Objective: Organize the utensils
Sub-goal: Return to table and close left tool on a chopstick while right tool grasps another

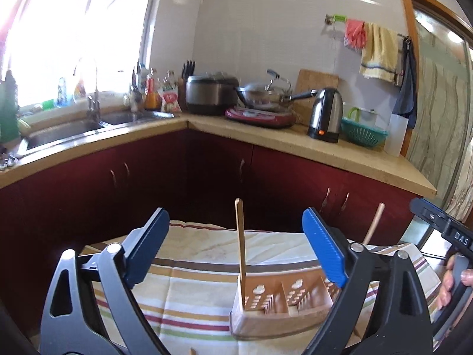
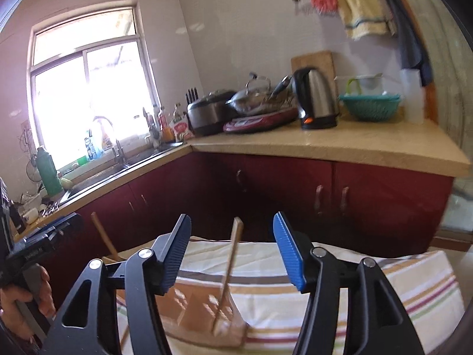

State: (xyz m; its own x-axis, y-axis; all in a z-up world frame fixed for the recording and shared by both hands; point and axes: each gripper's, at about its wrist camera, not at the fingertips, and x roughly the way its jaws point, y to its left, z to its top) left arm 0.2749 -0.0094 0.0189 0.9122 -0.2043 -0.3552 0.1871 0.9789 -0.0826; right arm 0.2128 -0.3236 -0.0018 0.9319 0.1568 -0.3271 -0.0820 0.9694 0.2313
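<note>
Left hand-held gripper (image 1: 236, 254): jaws spread wide, nothing between the pads, held above the near part of the desk (image 1: 189, 301), which is covered by a striped cloth (image 1: 183, 284).

Right hand-held gripper (image 2: 232, 254): jaws apart, narrower than the left pair, empty; a stick (image 2: 227, 275) shows in the gap behind them, untouched. In the left view this gripper appears at the far right edge with the person's hand (image 1: 452, 281) on its grip; in the right view the other hand (image 2: 26, 298) shows at the left edge.

Holder (image 1: 280, 304): tan perforated utensil rack with dividers, sitting on the cloth, right of centre in the left view, just below and behind the left gripper's right finger.

Utensils: one flat wooden stick (image 1: 241, 251) stands nearly upright in the holder's left end compartment. A second wooden handle (image 1: 374, 223) rises at a tilt to the right, its lower end hidden by the gripper. In the right view the second handle (image 2: 105, 239) leans at the left.

Background: L-shaped counter (image 1: 325, 145) over red cabinets, with sink (image 1: 65, 130), rice cooker (image 1: 210, 94), wok (image 1: 263, 93), kettle (image 1: 325, 115), green basket (image 1: 363, 133). Towels (image 1: 378, 53) hang on a wall rail.
</note>
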